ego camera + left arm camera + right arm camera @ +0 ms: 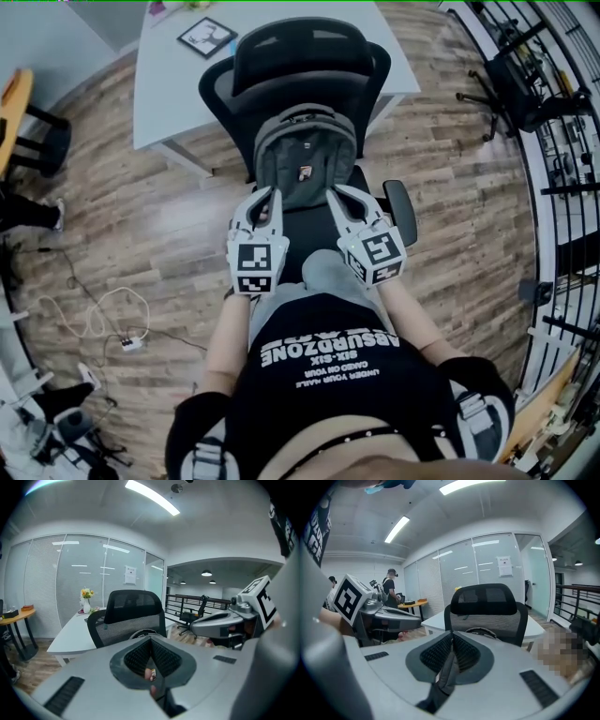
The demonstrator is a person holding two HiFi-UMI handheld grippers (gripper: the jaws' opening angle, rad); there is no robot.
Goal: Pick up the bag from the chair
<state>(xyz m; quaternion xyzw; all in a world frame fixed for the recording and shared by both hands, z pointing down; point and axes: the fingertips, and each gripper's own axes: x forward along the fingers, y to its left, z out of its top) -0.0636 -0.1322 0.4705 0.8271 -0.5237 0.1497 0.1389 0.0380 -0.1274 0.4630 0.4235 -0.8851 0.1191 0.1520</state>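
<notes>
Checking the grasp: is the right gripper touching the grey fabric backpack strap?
Touching. Right gripper view shows the right gripper shut, grey fabric strap pinched between its pads.

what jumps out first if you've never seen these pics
A grey backpack sits upright on the black office chair in the middle, against its backrest. The left gripper and right gripper reach its lower sides, jaws together, the right's on a grey strap. Behind the chair stands a white table.
</notes>
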